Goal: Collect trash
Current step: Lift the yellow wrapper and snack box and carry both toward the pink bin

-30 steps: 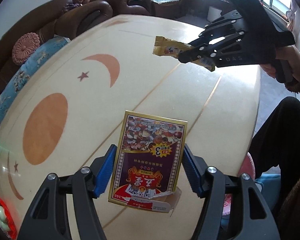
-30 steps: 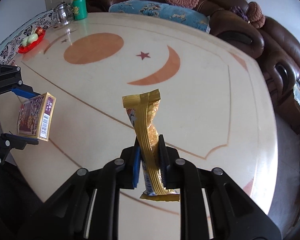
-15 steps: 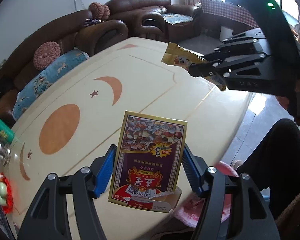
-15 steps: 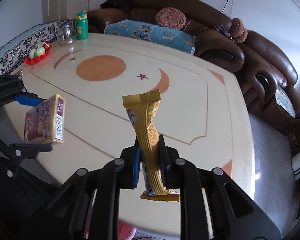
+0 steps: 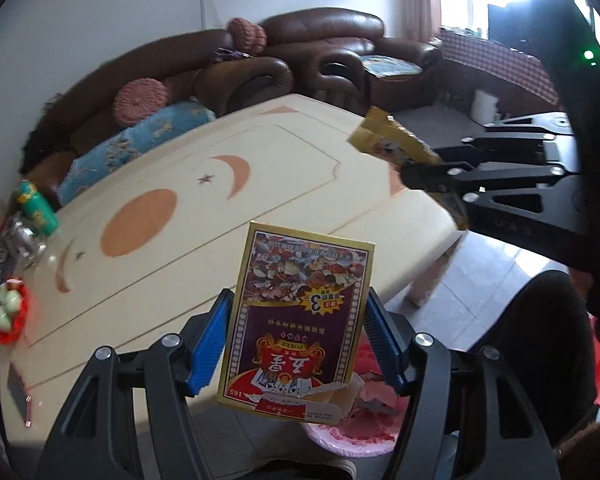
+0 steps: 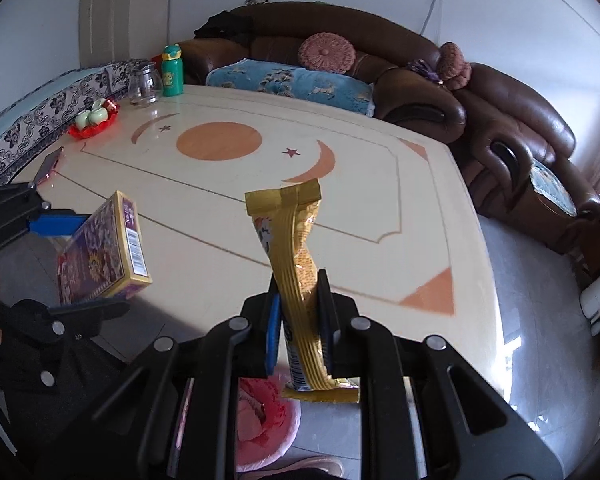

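My left gripper [image 5: 298, 332] is shut on a purple and gold playing-card box [image 5: 300, 312], held in the air past the near edge of the cream table [image 5: 172, 264]. My right gripper [image 6: 298, 320] is shut on a gold snack wrapper [image 6: 296, 264], also lifted off the table. The box shows in the right wrist view [image 6: 100, 256], and the wrapper in the left wrist view [image 5: 396, 148]. A pink trash bin [image 6: 260, 428] with crumpled trash sits on the floor below both grippers; it also shows in the left wrist view [image 5: 352, 436].
On the table's far side stand a green bottle [image 6: 172, 66], a glass jar [image 6: 142, 84] and a red dish with pale cups [image 6: 94, 122]. A phone [image 6: 50, 164] lies near the table edge. A brown sofa [image 6: 420, 92] wraps behind the table.
Both grippers have pulled back and up from the table with their items still held. The table now looks farther away, and the pink bin has come into view below.
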